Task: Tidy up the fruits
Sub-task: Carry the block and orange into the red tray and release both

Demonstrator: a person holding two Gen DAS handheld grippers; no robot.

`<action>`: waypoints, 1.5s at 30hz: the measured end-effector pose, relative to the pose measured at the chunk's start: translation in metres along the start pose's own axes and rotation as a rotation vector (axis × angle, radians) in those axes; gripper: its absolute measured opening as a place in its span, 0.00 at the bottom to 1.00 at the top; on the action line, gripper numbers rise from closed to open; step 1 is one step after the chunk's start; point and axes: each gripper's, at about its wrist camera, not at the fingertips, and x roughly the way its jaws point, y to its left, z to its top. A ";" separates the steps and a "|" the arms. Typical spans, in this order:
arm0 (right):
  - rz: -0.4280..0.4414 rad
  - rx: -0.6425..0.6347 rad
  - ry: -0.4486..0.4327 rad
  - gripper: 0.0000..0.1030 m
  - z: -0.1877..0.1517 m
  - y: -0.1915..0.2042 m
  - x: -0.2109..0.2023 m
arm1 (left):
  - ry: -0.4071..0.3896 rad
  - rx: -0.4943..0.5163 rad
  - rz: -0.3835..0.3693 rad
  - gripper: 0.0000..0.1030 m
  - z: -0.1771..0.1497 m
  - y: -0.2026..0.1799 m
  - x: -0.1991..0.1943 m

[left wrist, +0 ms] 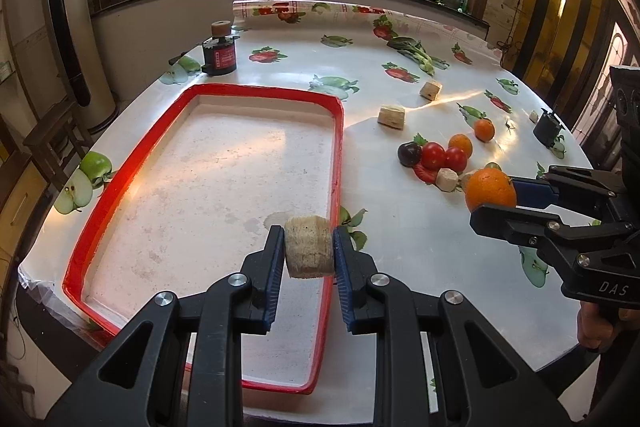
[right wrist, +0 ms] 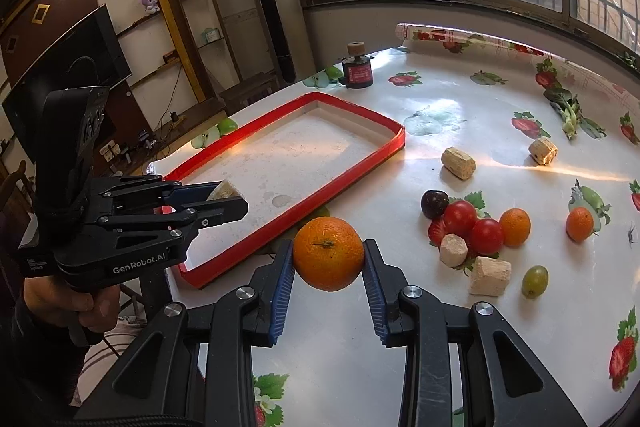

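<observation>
My left gripper (left wrist: pixel 309 247) is shut on a beige cork-like block (left wrist: pixel 309 246) above the right rim of the red-rimmed tray (left wrist: pixel 96 203); it also shows in the right wrist view (right wrist: pixel 230 199). My right gripper (right wrist: pixel 329 259) is shut on a large orange (right wrist: pixel 329 253), held above the table just right of the tray (right wrist: pixel 352 113); this orange shows in the left wrist view (left wrist: pixel 491 190). On the table lie two tomatoes (right wrist: pixel 472 225), a dark plum (right wrist: pixel 435 203), two small oranges (right wrist: pixel 515 227), and a green grape (right wrist: pixel 535 279).
Beige blocks (right wrist: pixel 459 163) lie scattered among the fruit. A black and red cylinder with a cork top (left wrist: pixel 219 53) stands behind the tray. A leafy green vegetable (left wrist: pixel 416 53) lies at the far right. A small black object (left wrist: pixel 547 129) sits near the table's right edge.
</observation>
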 end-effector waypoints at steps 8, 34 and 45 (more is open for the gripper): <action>0.030 -0.027 0.003 0.33 0.016 0.014 0.014 | -0.001 -0.028 0.032 0.21 -0.001 0.020 -0.001; 0.070 -0.079 0.103 0.33 0.076 0.034 0.113 | 0.080 -0.151 0.120 0.21 0.008 0.097 0.029; 0.039 -0.080 0.227 0.33 0.077 0.027 0.177 | 0.142 -0.197 0.139 0.21 0.002 0.118 0.053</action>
